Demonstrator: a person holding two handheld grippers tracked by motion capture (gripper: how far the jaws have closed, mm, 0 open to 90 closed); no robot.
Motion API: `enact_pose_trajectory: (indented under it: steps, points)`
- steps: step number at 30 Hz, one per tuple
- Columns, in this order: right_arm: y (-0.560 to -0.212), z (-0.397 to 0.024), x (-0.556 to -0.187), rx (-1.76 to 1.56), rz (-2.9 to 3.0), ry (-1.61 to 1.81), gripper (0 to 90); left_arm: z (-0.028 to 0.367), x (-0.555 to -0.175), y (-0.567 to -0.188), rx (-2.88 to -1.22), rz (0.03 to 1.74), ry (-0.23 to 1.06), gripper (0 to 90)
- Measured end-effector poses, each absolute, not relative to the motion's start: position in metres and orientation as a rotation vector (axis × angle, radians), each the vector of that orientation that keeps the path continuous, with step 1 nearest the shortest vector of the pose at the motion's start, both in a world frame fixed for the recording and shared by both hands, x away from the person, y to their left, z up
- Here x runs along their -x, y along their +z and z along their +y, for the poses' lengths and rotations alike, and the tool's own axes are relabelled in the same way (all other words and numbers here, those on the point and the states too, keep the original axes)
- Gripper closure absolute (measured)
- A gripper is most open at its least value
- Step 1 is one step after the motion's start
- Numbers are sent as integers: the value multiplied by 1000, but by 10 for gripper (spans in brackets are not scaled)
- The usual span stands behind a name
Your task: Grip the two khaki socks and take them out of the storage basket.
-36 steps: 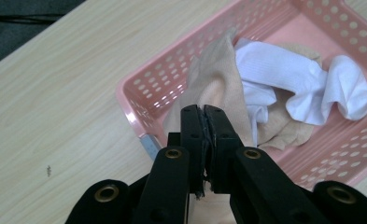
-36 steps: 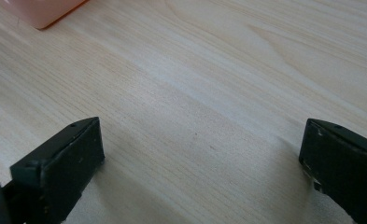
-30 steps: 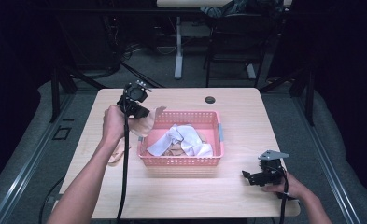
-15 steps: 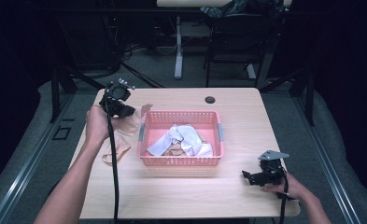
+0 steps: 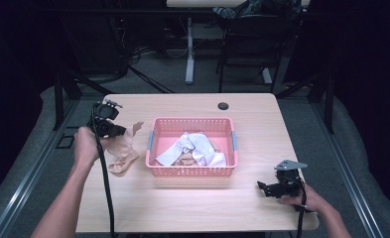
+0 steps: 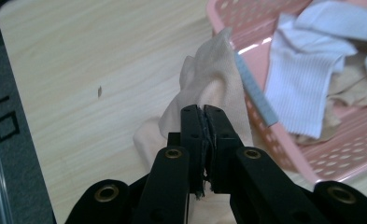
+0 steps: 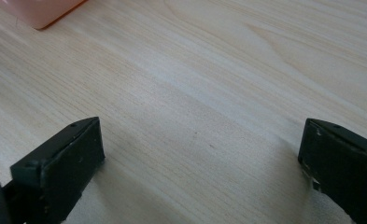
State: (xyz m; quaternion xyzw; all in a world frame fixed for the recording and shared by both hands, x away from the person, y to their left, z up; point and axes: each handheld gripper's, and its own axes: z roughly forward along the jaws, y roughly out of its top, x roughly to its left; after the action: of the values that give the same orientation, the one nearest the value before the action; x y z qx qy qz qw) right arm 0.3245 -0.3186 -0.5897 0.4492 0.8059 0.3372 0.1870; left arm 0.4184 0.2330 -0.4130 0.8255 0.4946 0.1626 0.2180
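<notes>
the left hand-held gripper (image 5: 117,131) has carried the beige sock (image 5: 123,148) out of the pink basket (image 5: 192,171) onto the desk (image 5: 182,203), still clenched on it; the right hand-held gripper (image 5: 263,188) rests released

Black tongs (image 6: 204,135) with brass-ringed screws, trailing black cables; bare forearms.

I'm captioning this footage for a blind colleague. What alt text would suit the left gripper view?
The left gripper is shut on a beige sock above a pale wooden table. To its right, a pink basket holds white socks and more beige ones.
</notes>
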Motion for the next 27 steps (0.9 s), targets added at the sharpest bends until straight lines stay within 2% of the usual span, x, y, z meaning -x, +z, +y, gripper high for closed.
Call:
enact_pose_trajectory:
  steps: [10, 20, 27]
  points:
    - [-590, -319, -325, -1263, 2268, 951, 0, 254, -415, -463, -2282, 1482, 348, 869]
    - [-590, -319, -325, -1263, 2268, 951, 0, 256, -417, -499, -2290, 1535, 322, 864]
    - [-589, -319, -325, -1262, 2273, 943, 0, 254, -421, -520, -2276, 1542, 273, 817]
